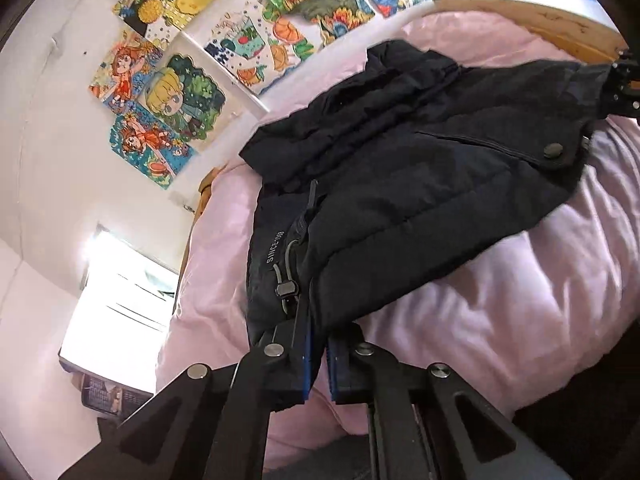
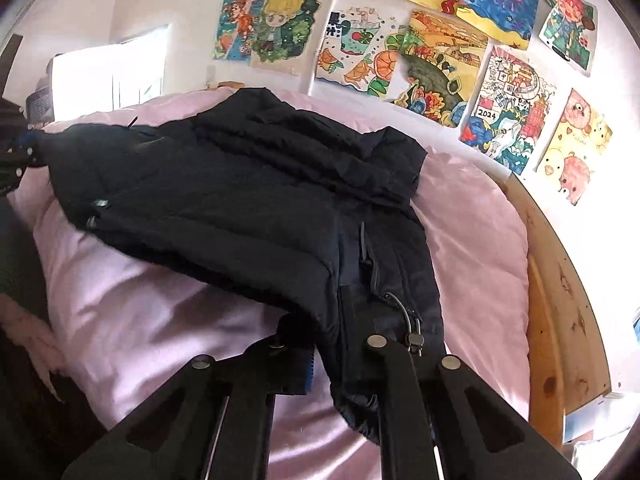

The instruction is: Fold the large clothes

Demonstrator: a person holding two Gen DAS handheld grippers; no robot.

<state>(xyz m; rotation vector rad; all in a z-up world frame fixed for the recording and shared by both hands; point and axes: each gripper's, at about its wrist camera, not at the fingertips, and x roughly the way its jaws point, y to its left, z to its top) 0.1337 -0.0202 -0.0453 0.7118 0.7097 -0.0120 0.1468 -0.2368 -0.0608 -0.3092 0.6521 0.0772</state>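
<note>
A dark navy puffer jacket (image 1: 400, 168) lies spread across a pink quilt (image 1: 500, 300) on a bed. In the left wrist view my left gripper (image 1: 318, 360) is shut on the jacket's hem, beside a drawstring toggle (image 1: 286, 288). The right gripper (image 1: 620, 88) shows at the far right edge, at the jacket's other corner. In the right wrist view my right gripper (image 2: 336, 356) is shut on the hem of the jacket (image 2: 240, 184), next to a cord toggle (image 2: 414, 336). The left gripper (image 2: 18, 156) appears at the far left edge.
The quilt (image 2: 140, 300) covers the whole bed. A wooden bed frame (image 2: 560, 280) curves along the right side and far end (image 1: 540, 20). Children's drawings (image 2: 440, 60) hang on the white wall behind. A bright window (image 1: 120, 292) is beyond the bed's left end.
</note>
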